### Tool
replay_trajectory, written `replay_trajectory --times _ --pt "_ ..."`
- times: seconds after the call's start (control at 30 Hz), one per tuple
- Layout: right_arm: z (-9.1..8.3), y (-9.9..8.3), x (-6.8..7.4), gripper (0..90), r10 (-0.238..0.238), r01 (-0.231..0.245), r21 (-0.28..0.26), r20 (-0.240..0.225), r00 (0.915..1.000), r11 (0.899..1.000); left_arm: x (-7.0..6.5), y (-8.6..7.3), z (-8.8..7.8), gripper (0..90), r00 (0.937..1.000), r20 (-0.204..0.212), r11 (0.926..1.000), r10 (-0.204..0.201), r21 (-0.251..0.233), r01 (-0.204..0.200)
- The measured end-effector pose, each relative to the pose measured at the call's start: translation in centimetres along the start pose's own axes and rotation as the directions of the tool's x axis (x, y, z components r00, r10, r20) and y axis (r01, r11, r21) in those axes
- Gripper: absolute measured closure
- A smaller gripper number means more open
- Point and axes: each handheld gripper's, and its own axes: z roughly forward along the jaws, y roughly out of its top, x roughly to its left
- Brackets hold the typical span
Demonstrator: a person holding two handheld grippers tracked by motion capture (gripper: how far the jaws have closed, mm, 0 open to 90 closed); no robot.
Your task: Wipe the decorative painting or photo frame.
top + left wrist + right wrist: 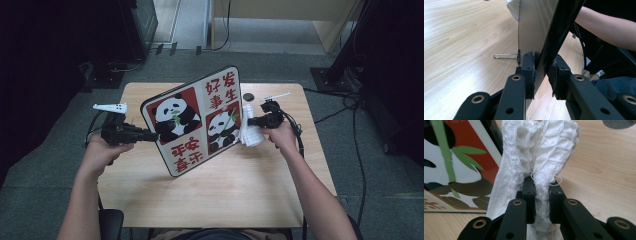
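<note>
Panda board (pixel 196 120) stands tilted on its lower edge over the middle of the wooden table (pixel 250 190), printed face toward the person, held up by the left gripper (pixel 150 135) at its left edge. In the left gripper view both pads press the board's rim, one on the grey back and one on the dark front side, so the jaws are narrow and clamped on the panel (pixel 541 32); this grip looks meant to steady the board so its face can be worked on. The right gripper (pixel 250 121) sits at the board's right edge with a white knitted cloth (pixel 251 132) pinched between nearly closed jaws; the right gripper view shows the cloth (pixel 541 157) bunched and rising from the pads, just beside the printed face (pixel 456 165). Judged step: wiping the face (cloth is positioned at the edge, contact with the surface not certain). A thin wire stand (pixel 506 56) projects from the back of the board onto the table. A small dark round object (pixel 248 96) lies behind the board; what it is cannot be made out. The board's lower edge contact with the table is partly hidden by the board itself.
</note>
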Motion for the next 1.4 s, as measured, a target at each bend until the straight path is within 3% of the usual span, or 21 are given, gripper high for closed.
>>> replay_trajectory --times 0.43,0.8,1.17,1.4 --pt "1.1 -2.2 -0.5 80.4 0.000 0.000 -0.005 0.019 0.9998 1.000 -0.1 0.0 0.1 75.8 0.9999 -0.012 1.0000 -0.001 0.000 0.001" --pt "1.8 -2.9 -1.4 80.4 0.029 -0.029 0.033 -0.008 0.9996 0.999 0.0 0.0 0.1 75.7 1.0000 -0.008 1.0000 0.001 0.000 -0.001" --pt "0.6 -2.1 -2.0 80.2 0.016 -0.016 0.000 0.006 0.9999 1.000 -0.1 0.0 0.0 75.7 0.9999 -0.016 1.0000 -0.005 0.006 0.005" --pt "-0.8 -1.4 -2.4 79.9 -0.014 0.016 -0.036 0.051 0.9986 0.999 -0.1 0.0 0.1 75.8 0.9998 -0.018 1.0000 -0.006 0.007 0.006"
